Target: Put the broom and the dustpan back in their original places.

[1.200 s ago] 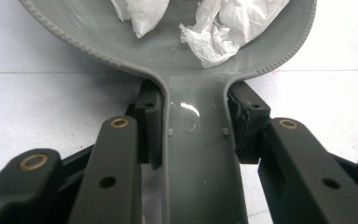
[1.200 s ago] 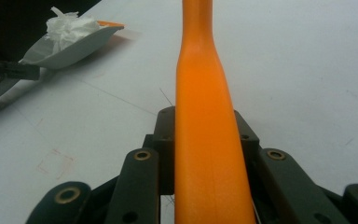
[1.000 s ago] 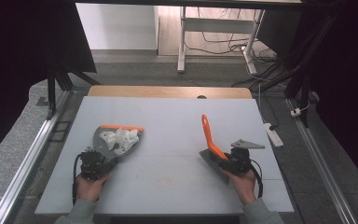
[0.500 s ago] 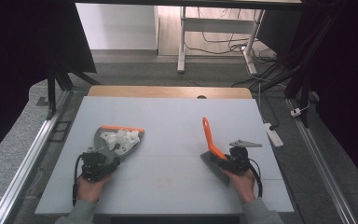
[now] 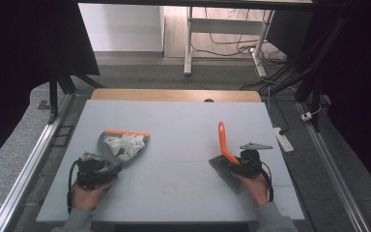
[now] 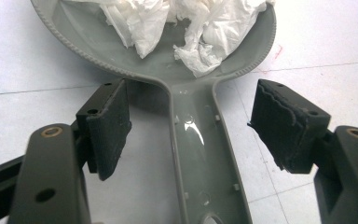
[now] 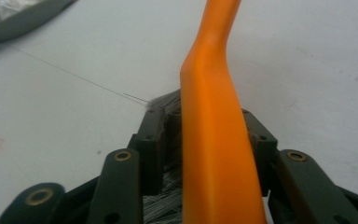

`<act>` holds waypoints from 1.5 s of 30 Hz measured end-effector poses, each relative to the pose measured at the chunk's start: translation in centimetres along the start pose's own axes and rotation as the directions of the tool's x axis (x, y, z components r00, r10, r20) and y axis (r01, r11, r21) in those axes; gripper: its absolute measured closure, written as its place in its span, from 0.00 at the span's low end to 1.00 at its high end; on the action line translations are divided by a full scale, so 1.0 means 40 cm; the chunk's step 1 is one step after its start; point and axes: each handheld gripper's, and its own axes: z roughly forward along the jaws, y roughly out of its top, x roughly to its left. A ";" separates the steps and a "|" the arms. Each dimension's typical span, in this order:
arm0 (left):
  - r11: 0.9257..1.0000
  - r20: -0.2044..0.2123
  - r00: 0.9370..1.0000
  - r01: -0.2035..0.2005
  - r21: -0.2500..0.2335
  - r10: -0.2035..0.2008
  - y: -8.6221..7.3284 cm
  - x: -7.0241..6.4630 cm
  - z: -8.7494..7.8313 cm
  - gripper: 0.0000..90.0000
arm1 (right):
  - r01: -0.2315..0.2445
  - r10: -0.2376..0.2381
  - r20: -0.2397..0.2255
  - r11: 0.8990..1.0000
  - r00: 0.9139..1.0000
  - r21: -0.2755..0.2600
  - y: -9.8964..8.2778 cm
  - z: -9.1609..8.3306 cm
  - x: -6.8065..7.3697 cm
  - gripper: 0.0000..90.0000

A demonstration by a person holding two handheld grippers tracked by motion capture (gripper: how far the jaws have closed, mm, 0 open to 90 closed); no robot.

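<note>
A grey dustpan (image 5: pixel 107 145) with an orange front lip lies at the left of the table, with crumpled white paper (image 5: pixel 125 144) in it. My left gripper (image 5: pixel 108 164) sits at its handle (image 6: pixel 200 154). Its jaws have just been opening and stand apart on either side of the handle, pads (image 6: pixel 107 126) clear of it. At the right, a brush with an orange handle (image 5: pixel 222 140) rests on its grey bristles (image 7: pixel 165 100). My right gripper (image 5: pixel 231 163) straddles the handle (image 7: pixel 214 93). Its jaws have just been opening too, with a gap at the left pad.
The pale table (image 5: pixel 183 121) has a wooden strip (image 5: pixel 174 94) along its far edge. A white power strip (image 5: pixel 282 140) lies on the floor to the right. Metal rails (image 5: pixel 34 159) run along the left side, and desk legs and cables stand beyond the table.
Both hands, the dustpan and the brush head stay in place. The tip of the brush's orange handle has shifted slightly to the right.
</note>
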 end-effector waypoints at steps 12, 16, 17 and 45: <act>0.999 0.011 1.000 -0.017 -0.027 0.017 0.003 0.001 -0.016 0.31 | -0.012 0.009 0.063 0.999 0.998 0.046 0.003 0.016 -0.025 0.48; 0.999 0.015 1.000 -0.021 -0.038 0.022 0.004 0.004 -0.023 0.30 | -0.021 0.016 0.084 0.998 0.996 0.057 0.003 0.016 -0.027 0.46; 0.999 0.016 1.000 -0.021 -0.040 0.022 0.004 0.004 -0.024 0.30 | -0.009 0.003 0.110 0.998 0.994 0.056 0.004 0.016 -0.024 0.45; 0.966 0.162 0.953 -0.255 -0.035 0.257 -0.003 0.005 -0.041 0.32 | 0.239 -0.236 0.038 0.968 0.971 -0.082 -0.040 -0.098 0.013 0.49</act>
